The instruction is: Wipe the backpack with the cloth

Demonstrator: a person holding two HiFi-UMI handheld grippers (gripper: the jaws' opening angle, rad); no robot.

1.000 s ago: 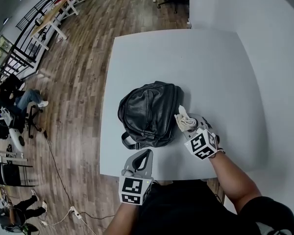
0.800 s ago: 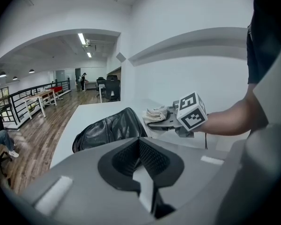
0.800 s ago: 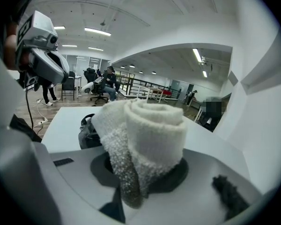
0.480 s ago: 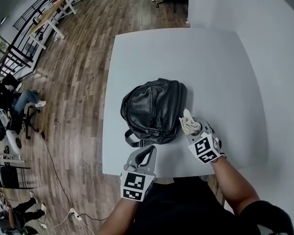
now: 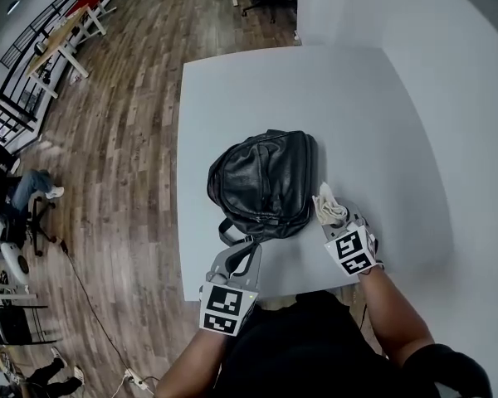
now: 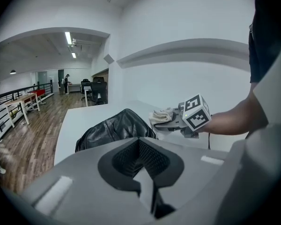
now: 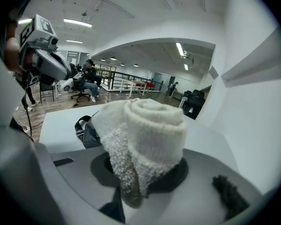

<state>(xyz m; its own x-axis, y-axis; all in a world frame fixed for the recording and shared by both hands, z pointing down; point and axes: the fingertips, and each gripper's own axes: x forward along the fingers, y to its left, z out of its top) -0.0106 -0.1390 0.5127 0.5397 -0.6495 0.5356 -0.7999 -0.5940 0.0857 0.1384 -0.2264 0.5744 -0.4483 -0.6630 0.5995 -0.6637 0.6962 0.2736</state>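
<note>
A black leather backpack (image 5: 266, 185) lies flat on the white table (image 5: 315, 98); it also shows in the left gripper view (image 6: 114, 128). My right gripper (image 5: 330, 214) is shut on a rolled white cloth (image 5: 326, 204), just off the backpack's right side. That cloth (image 7: 150, 135) fills the right gripper view, bulging up out of the jaws (image 7: 145, 172), with the backpack (image 7: 86, 130) behind it. My left gripper (image 5: 247, 251) is shut and holds nothing. Its tip is at the backpack's near edge, by the strap (image 5: 228, 235). Whether it touches is unclear.
The table's near edge (image 5: 257, 288) runs just in front of the person's body. A wood floor (image 5: 124, 139) lies to the left, with desks and seated people far off (image 5: 8, 181). A white wall (image 5: 473, 139) rises on the right.
My left gripper has moved forward from the table's near edge to the backpack's near side. The right gripper with the cloth has stayed beside the backpack's right edge.
</note>
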